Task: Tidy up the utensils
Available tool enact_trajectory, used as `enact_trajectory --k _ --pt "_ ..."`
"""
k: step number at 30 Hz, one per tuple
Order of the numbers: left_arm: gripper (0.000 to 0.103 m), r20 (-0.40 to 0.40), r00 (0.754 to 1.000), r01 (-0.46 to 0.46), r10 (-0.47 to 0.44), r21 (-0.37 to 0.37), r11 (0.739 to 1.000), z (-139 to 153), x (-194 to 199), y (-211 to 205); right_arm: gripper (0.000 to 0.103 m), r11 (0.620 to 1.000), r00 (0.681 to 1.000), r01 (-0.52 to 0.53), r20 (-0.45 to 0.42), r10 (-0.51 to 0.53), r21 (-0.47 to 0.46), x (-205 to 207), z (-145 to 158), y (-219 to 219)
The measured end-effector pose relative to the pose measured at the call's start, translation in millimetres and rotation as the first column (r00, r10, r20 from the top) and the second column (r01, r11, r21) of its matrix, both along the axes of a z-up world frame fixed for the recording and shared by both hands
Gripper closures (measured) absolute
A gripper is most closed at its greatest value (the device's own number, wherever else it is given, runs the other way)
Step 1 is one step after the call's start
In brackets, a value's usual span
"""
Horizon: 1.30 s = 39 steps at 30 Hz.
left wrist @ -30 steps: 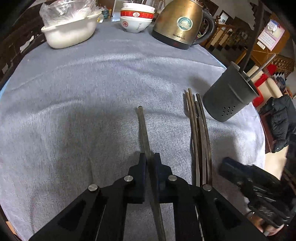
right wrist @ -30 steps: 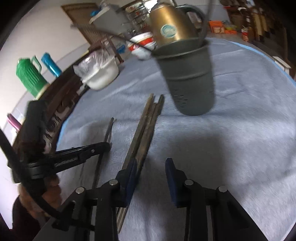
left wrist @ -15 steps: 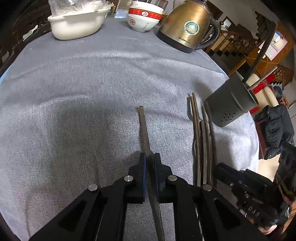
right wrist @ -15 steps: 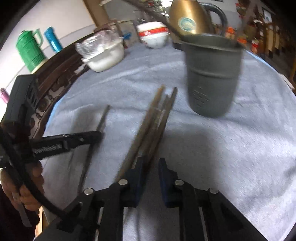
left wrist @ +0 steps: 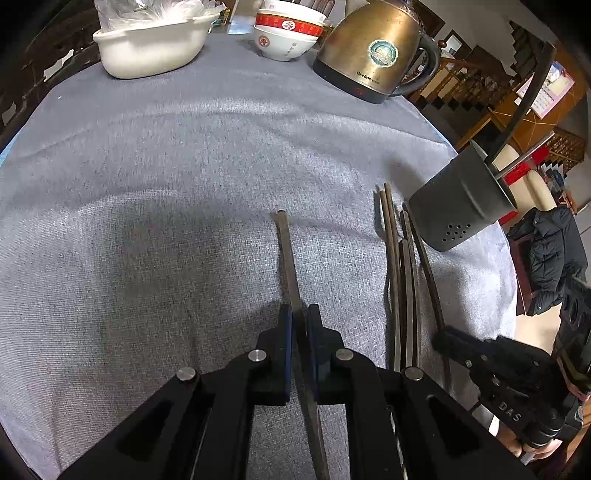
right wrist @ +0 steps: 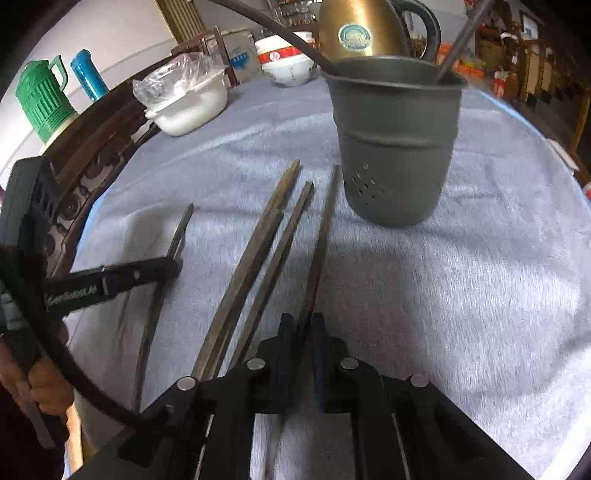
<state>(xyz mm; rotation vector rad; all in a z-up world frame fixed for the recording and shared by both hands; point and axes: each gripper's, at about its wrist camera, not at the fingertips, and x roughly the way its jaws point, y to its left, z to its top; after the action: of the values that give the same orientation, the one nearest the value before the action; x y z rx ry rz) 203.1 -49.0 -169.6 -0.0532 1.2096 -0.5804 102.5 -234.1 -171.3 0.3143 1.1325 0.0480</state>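
Observation:
My left gripper is shut on a single dark chopstick that lies on the grey cloth, apart from the rest. Several more chopsticks lie in a bundle to its right. My right gripper is shut on the rightmost chopstick of that bundle; it also shows in the left wrist view. The other chopsticks lie just left of it. A grey perforated utensil holder stands beyond, with utensil handles sticking out; it also shows in the left wrist view.
A gold electric kettle, stacked red-and-white bowls and a white tub with a plastic bag stand at the table's far side. The left gripper's body crosses the left of the right wrist view. The table edge runs right of the holder.
My right gripper moved right along the bundle and closed on the rightmost chopstick. My left gripper stayed shut on the single chopstick and drew back slightly.

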Motion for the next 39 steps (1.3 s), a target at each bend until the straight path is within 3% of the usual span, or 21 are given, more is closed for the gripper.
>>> enact_trajectory --k 4,9,14,20,23,25,30,34,39 --pt "0.095 -0.017 1.0 0.022 -0.022 0.022 1.0 1 9 -4 0.094 0.999 0.999 -0.016 -0.042 0.017 0.028 -13 1 -9" --pt "0.092 -0.037 0.999 0.02 -0.018 0.074 0.997 3 25 -12 0.091 0.996 0.996 0.051 -0.077 -0.045 0.074 6 -2 -18" --pt "0.084 -0.09 0.996 0.008 0.0 0.09 0.996 4 38 -17 0.09 0.997 0.995 0.07 -0.078 -0.068 0.032 39 -2 -17" --pt "0.084 -0.11 0.993 -0.025 0.037 0.109 0.994 5 49 -25 0.088 0.997 0.995 0.083 -0.056 -0.083 0.0 61 -2 -19" --pt "0.096 -0.099 0.994 -0.031 0.045 0.137 0.99 5 50 -31 0.094 0.997 0.995 0.068 -0.067 -0.07 -0.03 63 -2 -17" --pt "0.096 -0.092 0.994 -0.044 0.057 0.138 0.989 6 49 -33 0.096 0.998 0.996 0.06 -0.059 -0.062 -0.028 63 -1 -18" --pt "0.097 -0.025 0.996 -0.081 0.084 0.119 0.99 26 34 -22 0.096 0.999 0.999 0.046 0.023 -0.047 0.029 42 19 -24" --pt "0.098 0.065 0.994 -0.097 0.092 0.073 0.993 66 14 -15 0.096 0.999 0.987 0.001 0.159 -0.009 0.05 18 57 -25" --pt "0.098 0.206 0.975 -0.088 0.08 0.027 0.996 125 -14 -14 0.097 0.997 0.949 -0.015 0.316 -0.008 0.07 -12 104 -29"
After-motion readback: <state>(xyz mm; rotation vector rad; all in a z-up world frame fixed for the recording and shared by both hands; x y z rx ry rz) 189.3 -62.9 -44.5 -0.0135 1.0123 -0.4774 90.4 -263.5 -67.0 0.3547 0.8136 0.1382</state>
